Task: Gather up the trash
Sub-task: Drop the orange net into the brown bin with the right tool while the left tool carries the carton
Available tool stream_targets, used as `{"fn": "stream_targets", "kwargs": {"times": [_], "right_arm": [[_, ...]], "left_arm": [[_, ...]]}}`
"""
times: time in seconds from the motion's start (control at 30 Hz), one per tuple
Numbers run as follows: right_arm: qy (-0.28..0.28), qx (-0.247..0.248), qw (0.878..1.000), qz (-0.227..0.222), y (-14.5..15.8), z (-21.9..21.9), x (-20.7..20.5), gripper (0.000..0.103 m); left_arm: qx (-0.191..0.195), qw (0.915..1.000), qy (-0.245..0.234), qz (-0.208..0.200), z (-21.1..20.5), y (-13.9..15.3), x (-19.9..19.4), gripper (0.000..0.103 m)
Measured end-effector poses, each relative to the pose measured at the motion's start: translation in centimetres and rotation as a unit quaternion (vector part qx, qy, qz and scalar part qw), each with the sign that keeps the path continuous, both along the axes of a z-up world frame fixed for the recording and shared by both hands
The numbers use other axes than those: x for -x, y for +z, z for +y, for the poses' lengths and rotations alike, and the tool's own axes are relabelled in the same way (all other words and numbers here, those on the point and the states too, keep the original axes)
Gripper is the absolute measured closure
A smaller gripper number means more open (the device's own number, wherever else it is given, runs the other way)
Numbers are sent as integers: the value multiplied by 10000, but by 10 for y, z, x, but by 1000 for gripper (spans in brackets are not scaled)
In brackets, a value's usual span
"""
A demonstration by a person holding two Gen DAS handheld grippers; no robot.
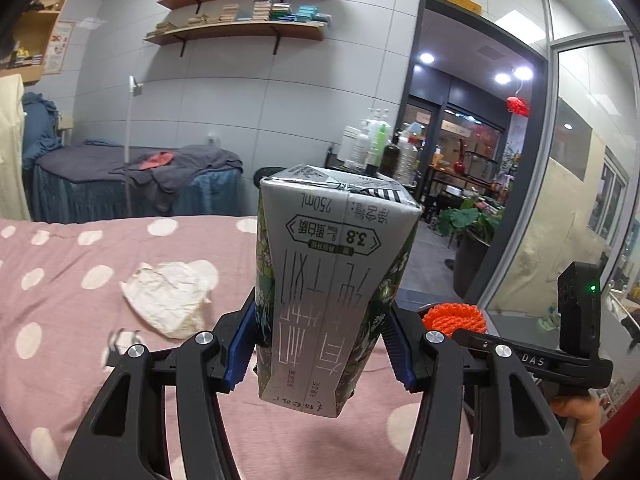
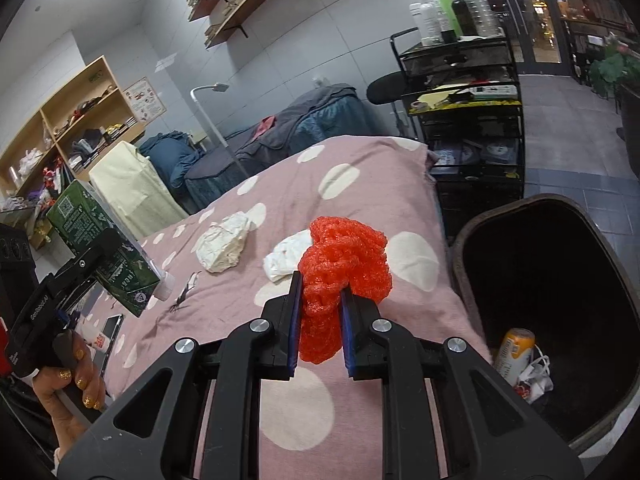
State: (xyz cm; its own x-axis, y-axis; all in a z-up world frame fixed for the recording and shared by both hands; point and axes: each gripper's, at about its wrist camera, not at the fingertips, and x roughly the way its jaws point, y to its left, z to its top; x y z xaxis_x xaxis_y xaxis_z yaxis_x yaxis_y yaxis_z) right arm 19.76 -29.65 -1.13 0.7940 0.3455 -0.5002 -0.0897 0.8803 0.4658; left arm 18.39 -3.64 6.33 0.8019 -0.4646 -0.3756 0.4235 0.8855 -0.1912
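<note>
Left gripper (image 1: 320,344): jaws clamped on a 250 mL drink carton (image 1: 332,280), silver and green, held upside down above the pink polka-dot bedspread (image 1: 60,280). Right gripper (image 2: 320,324): jaws closed on a wad of orange foam netting (image 2: 344,264), held over the bedspread's edge, beside the dark trash bin (image 2: 472,240). Bin contents: one can (image 2: 514,354), one white knotted bag (image 2: 536,378). Left on the bedspread: crumpled cream paper (image 2: 224,246), a white tissue wad (image 2: 286,258) just behind the netting, a small dark wrapper (image 2: 184,294). Each gripper was borne by a person's hand (image 2: 72,388).
</note>
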Motion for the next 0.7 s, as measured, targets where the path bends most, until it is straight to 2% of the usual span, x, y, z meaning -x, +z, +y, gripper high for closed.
{"fn": "stream_targets", "kwargs": {"times": [0.4,0.57,0.7], "right_arm": [[-1157,102,9930,231,-20,-85,21,85],[-1599,460,9853,376,-27,-108,25,85],[-1819,536,9800,601,-40,-125,24,85]], "left_arm": [[106,9981,-597,52,-60,-4,4,48],[128,9961,-874,28,-87,-1,4,48],[67,9930,-1179,20,-115,-1,5,48]]}}
